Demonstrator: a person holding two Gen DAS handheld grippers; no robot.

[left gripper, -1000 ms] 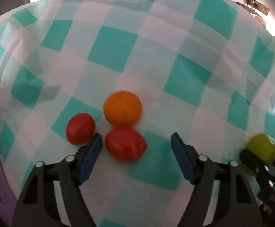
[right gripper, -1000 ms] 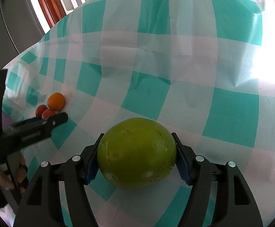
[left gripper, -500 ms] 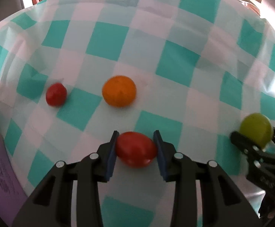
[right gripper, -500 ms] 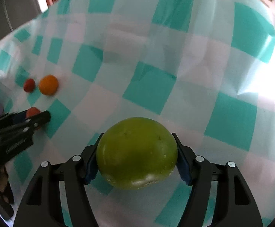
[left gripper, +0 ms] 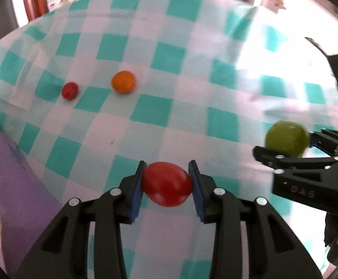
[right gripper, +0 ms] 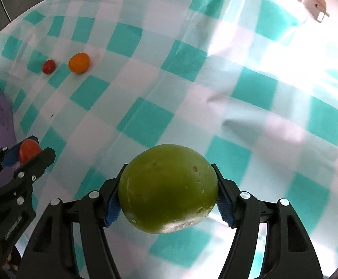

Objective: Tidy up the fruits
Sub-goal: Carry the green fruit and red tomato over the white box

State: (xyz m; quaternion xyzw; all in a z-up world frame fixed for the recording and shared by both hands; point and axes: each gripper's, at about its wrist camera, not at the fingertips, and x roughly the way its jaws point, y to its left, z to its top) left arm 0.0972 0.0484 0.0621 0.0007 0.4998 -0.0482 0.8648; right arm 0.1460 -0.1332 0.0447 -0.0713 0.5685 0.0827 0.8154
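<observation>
Progress: two fruits are lifted, two lie on the checked tablecloth (left gripper: 159, 53); no bowl or tray shows, so sorting looks early — a judgement.
Left gripper (left gripper: 167, 186): jaws closed onto the red tomato (left gripper: 166, 187), near centre, above the cloth.
Right gripper (right gripper: 167, 193): jaws spread wide yet clamped on the green fruit (right gripper: 169, 188).
Left to do: orange fruit (left gripper: 123, 81) and small red tomato (left gripper: 69, 90), far left — just beside each other, apart.
</observation>
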